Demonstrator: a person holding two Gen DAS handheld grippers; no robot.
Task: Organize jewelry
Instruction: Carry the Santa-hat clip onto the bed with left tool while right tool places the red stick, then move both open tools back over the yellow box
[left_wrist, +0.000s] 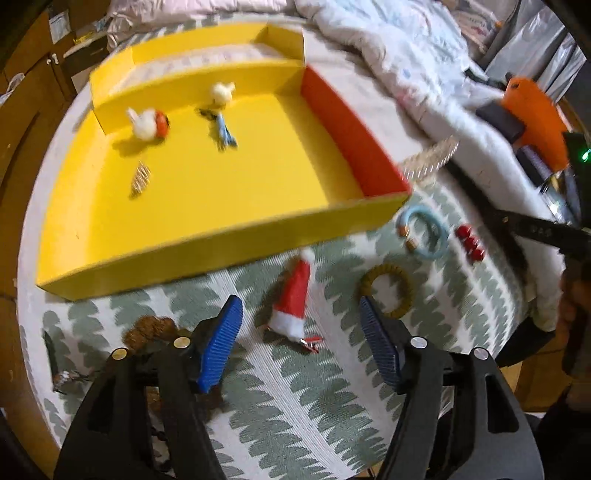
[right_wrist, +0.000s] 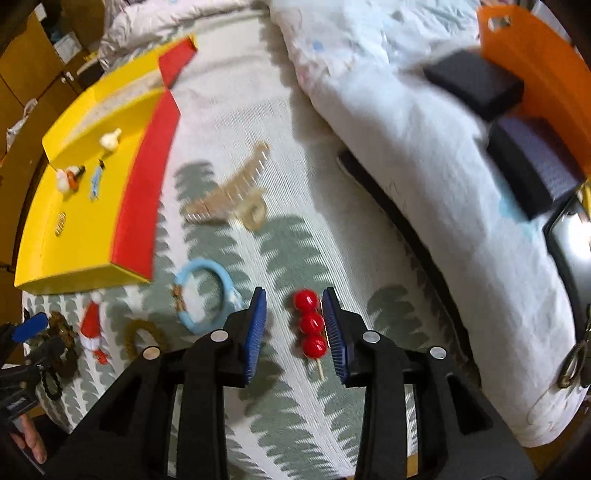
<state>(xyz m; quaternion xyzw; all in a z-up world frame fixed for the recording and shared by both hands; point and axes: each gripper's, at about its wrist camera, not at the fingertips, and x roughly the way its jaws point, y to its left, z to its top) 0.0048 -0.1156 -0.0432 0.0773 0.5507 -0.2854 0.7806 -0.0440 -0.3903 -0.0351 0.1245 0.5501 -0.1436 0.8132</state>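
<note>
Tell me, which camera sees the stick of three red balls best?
The right wrist view. There the stick of three red balls lies close up between the right gripper's open blue fingers, showing each ball and the wooden stick end. The left wrist view shows it only small and blurred, far off beside the light blue bracelet.

No writing, label or number here is legible.

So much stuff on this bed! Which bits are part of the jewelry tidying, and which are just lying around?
Part of the job:
- yellow tray
- red bead stick, between the right hand-held gripper pads
- Santa hat clip
- blue bracelet
- olive ring bracelet
- clear comb clip

Just lying about:
- white duvet
- orange holder
</note>
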